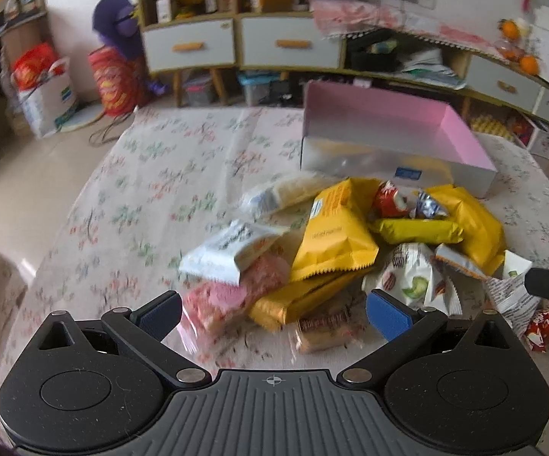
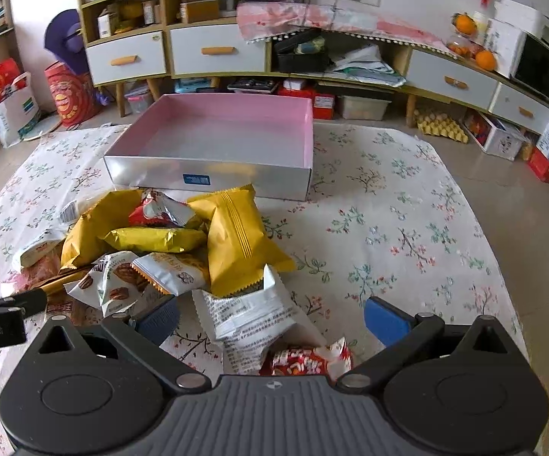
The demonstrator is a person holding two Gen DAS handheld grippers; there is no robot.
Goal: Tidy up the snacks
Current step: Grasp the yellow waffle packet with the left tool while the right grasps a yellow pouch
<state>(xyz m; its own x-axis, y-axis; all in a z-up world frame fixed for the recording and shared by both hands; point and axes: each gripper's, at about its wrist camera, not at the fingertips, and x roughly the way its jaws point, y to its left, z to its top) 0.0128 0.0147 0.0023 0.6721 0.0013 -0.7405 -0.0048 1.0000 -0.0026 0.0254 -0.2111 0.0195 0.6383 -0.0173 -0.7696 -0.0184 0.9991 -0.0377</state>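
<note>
Jaws, left gripper (image 1: pixel 274 313): spread wide at lower centre of the left wrist view, holding nothing; a pink packet (image 1: pixel 232 296) and a small brown biscuit pack (image 1: pixel 325 328) lie between the pads.
Jaws, right gripper (image 2: pixel 272 321): also wide apart and empty, lower centre of the right wrist view, straddling a white printed packet (image 2: pixel 247 315) and a red wrapper (image 2: pixel 308 359).
Snack pile (image 2: pixel 168 243): centre-left of the right wrist view, loose and overlapping on the floral cloth (image 2: pixel 407 228).
Box (image 2: pixel 213 174): pink-lined, empty, upper centre, just behind the pile.
Risk, double pick: two items sit inside each jaw span; closing here would likely catch both or pinch only a wrapper edge.
Risk, slip: glossy, puffed yellow bags (image 2: pixel 236 243) may squirt out of the pads.
Risk, pile shift: pulling a lower packet could drag overlapping neighbours.
Risk, collision: both grippers work close together; the left one's tip shows at the right view's left edge.
Risk, image: left wrist view is blurred, so aim there is uncertain.
</note>
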